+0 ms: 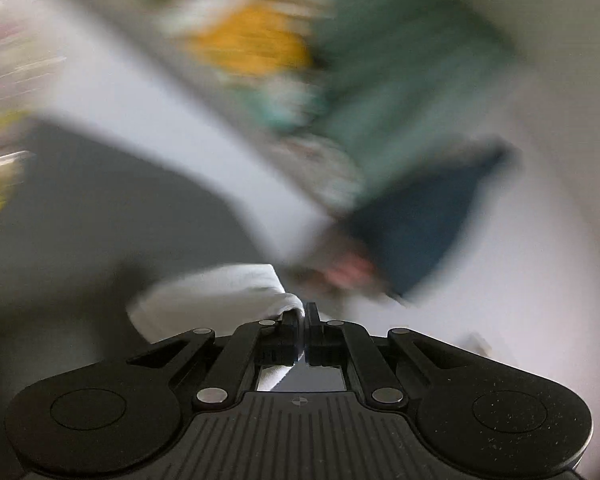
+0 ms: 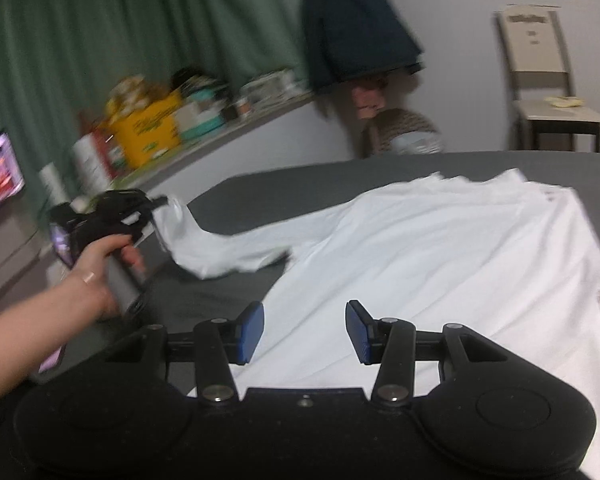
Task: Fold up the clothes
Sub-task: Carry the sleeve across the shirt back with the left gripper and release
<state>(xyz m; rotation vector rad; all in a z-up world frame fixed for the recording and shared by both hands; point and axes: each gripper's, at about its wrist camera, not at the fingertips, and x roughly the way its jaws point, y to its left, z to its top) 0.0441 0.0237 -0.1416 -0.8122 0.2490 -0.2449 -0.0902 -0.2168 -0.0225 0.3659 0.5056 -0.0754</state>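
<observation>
The white shirt (image 2: 440, 248) lies on the dark bed (image 2: 260, 176). The left gripper (image 1: 302, 312) pinches its sleeve (image 2: 204, 240), lifted off the bed. The right gripper (image 2: 305, 330) hovers above the shirt, jaws wide, empty. Risk: a fast pull could slip the sleeve free or drag the shirt askew.

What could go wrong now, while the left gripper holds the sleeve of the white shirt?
The left gripper pinches only the end of the sleeve, so it could slip out in a fast move; the left view is blurred. The right gripper is open above the white shirt, so nothing pins the body, and a pull might drag it across the dark bed.
</observation>
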